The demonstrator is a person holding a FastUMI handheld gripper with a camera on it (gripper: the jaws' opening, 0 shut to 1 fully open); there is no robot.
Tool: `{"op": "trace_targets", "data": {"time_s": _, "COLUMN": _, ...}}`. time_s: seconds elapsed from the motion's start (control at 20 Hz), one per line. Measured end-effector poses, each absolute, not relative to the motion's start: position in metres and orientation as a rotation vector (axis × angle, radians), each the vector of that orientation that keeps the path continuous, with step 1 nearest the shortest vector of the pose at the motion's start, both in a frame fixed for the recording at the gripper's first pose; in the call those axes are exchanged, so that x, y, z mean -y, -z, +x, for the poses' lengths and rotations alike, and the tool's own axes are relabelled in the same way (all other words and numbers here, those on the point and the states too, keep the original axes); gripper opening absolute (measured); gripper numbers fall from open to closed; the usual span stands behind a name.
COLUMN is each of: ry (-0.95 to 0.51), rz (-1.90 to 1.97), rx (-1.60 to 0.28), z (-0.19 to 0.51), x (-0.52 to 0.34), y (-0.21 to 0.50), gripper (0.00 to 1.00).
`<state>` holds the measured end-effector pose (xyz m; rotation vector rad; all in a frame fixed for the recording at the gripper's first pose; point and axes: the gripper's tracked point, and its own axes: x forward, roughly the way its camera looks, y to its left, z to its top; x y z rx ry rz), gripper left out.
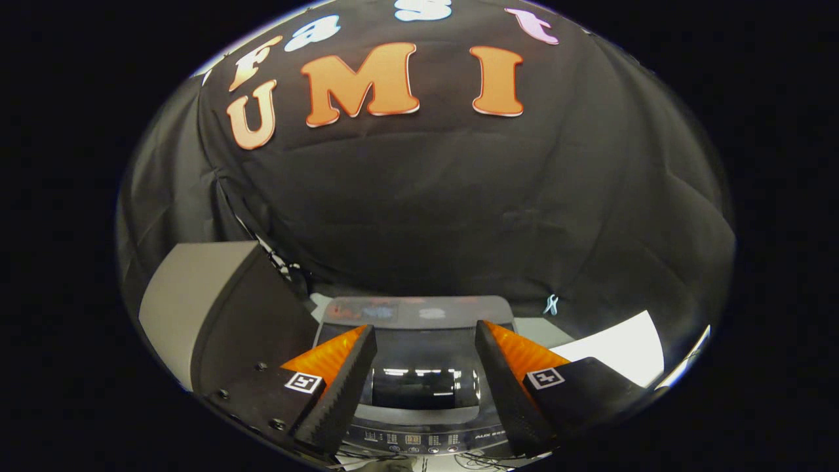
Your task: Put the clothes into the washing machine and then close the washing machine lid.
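Observation:
A grey top-loading washing machine (419,313) stands below and just ahead of me. Its lid (419,387), with a dark glass window that mirrors the ceiling lights, lies flat on the machine. The control panel (419,438) runs along the machine's near edge, under my fingers. My gripper (425,328) hovers above the lid and is open. The two fingers (341,387) are spread wide with nothing between them, and the lid window shows in the gap.
A grey and black box-shaped unit (203,308) stands close by, to the left of the machine. A white sheet (616,351) lies to the machine's right. Behind the machine hangs the black booth cloth, with a small pale clip (550,303) on it.

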<state>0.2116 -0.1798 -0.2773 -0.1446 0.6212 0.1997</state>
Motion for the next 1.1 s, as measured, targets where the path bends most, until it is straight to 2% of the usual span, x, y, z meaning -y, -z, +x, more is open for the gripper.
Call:
{"op": "trace_targets", "data": {"time_s": 0.5, "ry": -0.219, "rz": -0.14, "rx": -0.372, "z": 0.231, "x": 0.175, "y": 0.119, "gripper": 0.97}}
{"op": "trace_targets", "data": {"time_s": 1.1, "ry": -0.232, "rz": -0.162, "rx": -0.12, "z": 0.199, "x": 0.184, "y": -0.027, "gripper": 0.97}}
